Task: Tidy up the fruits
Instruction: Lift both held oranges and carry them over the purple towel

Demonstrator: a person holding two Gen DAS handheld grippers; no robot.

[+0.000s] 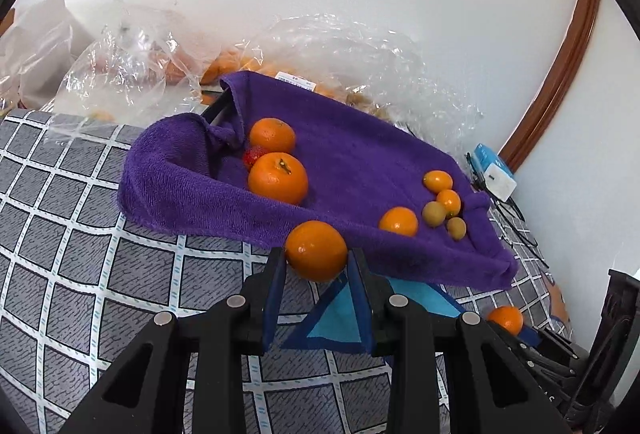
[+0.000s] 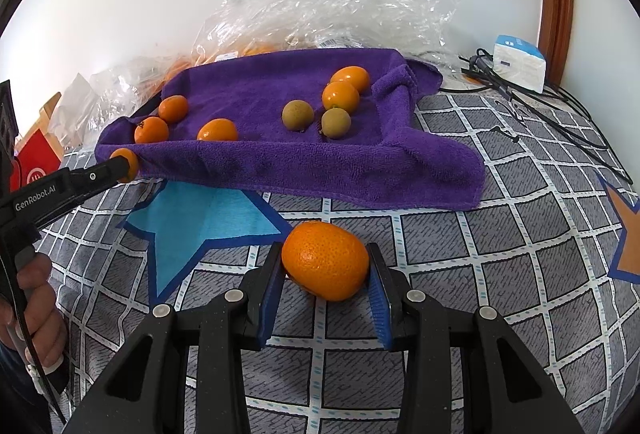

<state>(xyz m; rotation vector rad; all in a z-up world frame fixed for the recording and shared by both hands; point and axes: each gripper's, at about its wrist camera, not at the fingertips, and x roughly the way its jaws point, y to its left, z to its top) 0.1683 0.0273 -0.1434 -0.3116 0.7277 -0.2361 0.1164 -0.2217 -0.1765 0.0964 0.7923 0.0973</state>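
Observation:
My left gripper (image 1: 317, 255) is shut on a small mandarin (image 1: 316, 249), held just in front of the purple towel's (image 1: 360, 154) near edge. On the towel lie two mandarins (image 1: 277, 177), a red strawberry (image 1: 252, 155) and, to the right, several small orange and greenish fruits (image 1: 439, 203). My right gripper (image 2: 325, 261) is shut on a larger orange (image 2: 325, 260) over the checked cloth, short of the towel (image 2: 280, 162). The right wrist view also shows the left gripper's fingers (image 2: 105, 170) on the small mandarin (image 2: 127, 163) at the towel's left corner.
Crumpled clear plastic bags (image 1: 132, 70) with more fruit lie behind the towel against the white wall. A tissue pack (image 2: 518, 62) and black cables (image 2: 552, 106) sit at the right. Blue star patch (image 2: 200, 222) on the grey checked cloth. A person's hand (image 2: 38, 306) holds the left gripper's handle.

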